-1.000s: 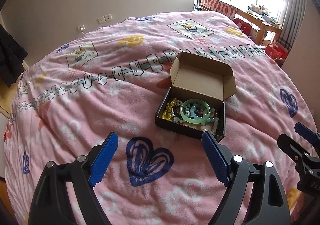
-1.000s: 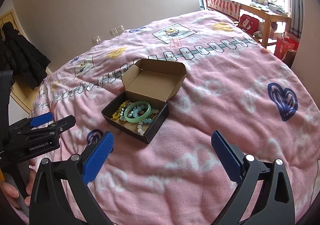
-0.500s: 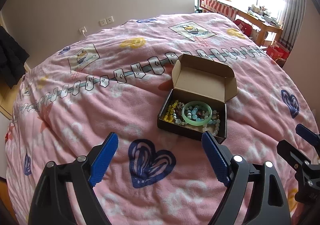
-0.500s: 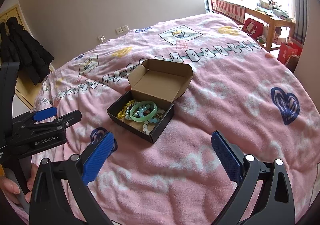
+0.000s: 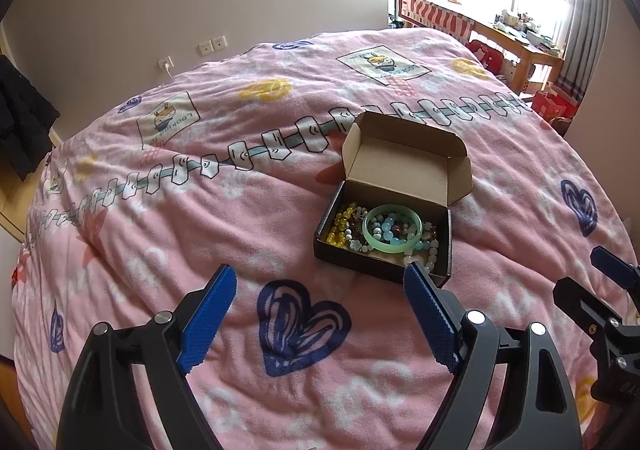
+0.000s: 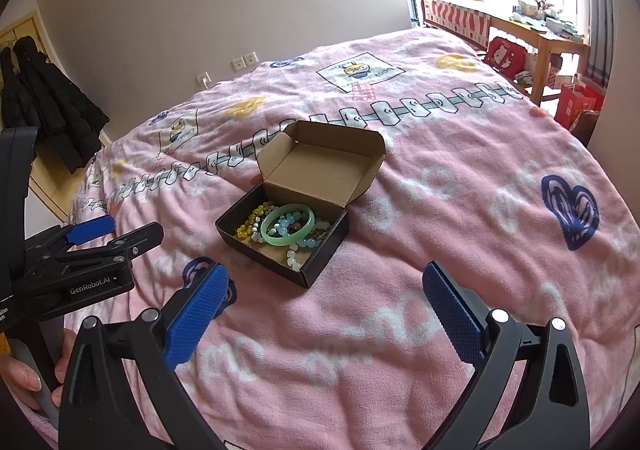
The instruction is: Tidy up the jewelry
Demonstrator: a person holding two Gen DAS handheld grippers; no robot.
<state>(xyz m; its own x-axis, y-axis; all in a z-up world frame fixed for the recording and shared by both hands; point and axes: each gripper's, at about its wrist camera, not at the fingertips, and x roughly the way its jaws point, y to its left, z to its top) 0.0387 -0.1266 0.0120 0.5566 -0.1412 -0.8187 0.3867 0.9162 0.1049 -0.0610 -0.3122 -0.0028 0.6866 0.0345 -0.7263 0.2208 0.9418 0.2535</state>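
The box (image 5: 384, 234) sat open on the bed's pink blanket (image 5: 200, 218), lid flap upright, holding a green bangle (image 5: 394, 228) atop bead bracelets (image 5: 342, 224). The left claw (image 5: 320, 314) hung spread and empty just short of the box. The right claw (image 6: 326, 310) was likewise spread, gripping nothing.

pink heart-printed blanket (image 5: 200, 242), black box (image 5: 376, 266), green bangle (image 5: 392, 228).
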